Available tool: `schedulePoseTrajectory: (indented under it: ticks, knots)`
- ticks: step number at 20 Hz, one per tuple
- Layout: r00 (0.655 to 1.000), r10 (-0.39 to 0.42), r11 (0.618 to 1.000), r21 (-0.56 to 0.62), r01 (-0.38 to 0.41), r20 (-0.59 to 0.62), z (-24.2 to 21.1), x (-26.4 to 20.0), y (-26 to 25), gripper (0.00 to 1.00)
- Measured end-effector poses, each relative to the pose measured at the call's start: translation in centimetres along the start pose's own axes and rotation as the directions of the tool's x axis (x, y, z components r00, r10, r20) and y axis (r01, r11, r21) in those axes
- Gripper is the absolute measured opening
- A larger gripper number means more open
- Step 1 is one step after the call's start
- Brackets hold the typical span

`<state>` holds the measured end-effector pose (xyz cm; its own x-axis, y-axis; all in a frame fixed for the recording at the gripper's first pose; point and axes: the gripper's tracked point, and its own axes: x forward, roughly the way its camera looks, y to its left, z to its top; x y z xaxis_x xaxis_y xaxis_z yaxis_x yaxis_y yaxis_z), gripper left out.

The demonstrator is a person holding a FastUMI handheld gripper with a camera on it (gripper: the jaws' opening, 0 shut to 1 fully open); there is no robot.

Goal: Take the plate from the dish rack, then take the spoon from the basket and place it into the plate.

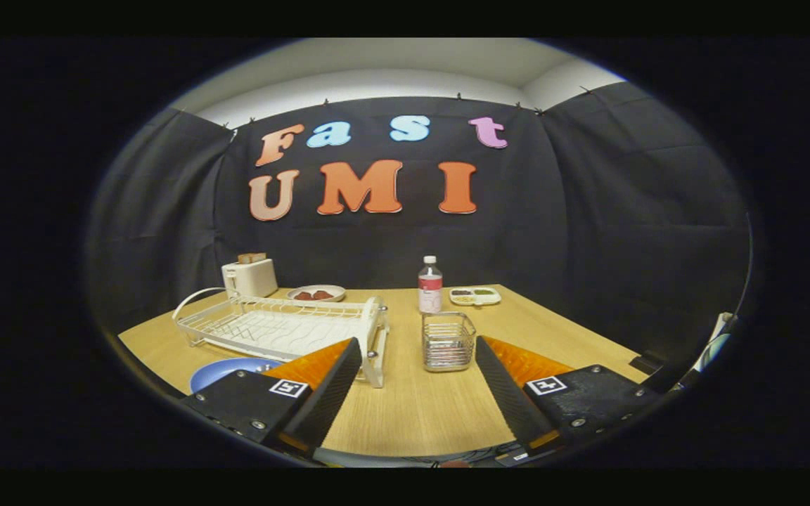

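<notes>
Tongs (pixel 418 376): spread wide, holding nothing.
Plate (pixel 226 371): blue, flat on worktop (pixel 412 414) beside dish rack (pixel 285 327), behind one finger.
Basket (pixel 448 341): just ahead, between fingers; spoon not discernible.
Risk: light basket likely tips if nudged.

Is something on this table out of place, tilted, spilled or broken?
Nothing stands out. The white wire dish rack holds no dishes, and the blue round plate lies flat on the wooden table beside it. The small metal mesh basket and clear plastic bottle stand upright. The tool is open.
</notes>
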<state>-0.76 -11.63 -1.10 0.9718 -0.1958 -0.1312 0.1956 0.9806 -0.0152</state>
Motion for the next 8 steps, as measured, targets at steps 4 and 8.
schedulePoseTrajectory:
  ticks: [4, 8]
  knots:
    - [0.999, -0.044, 0.999, 0.027, 0.044, 0.011, 0.1, -0.4, -2.2, 0.97]
    - [0.997, -0.074, 0.997, 0.024, 0.074, 0.013, 0.0, -0.8, -3.4, 0.97]
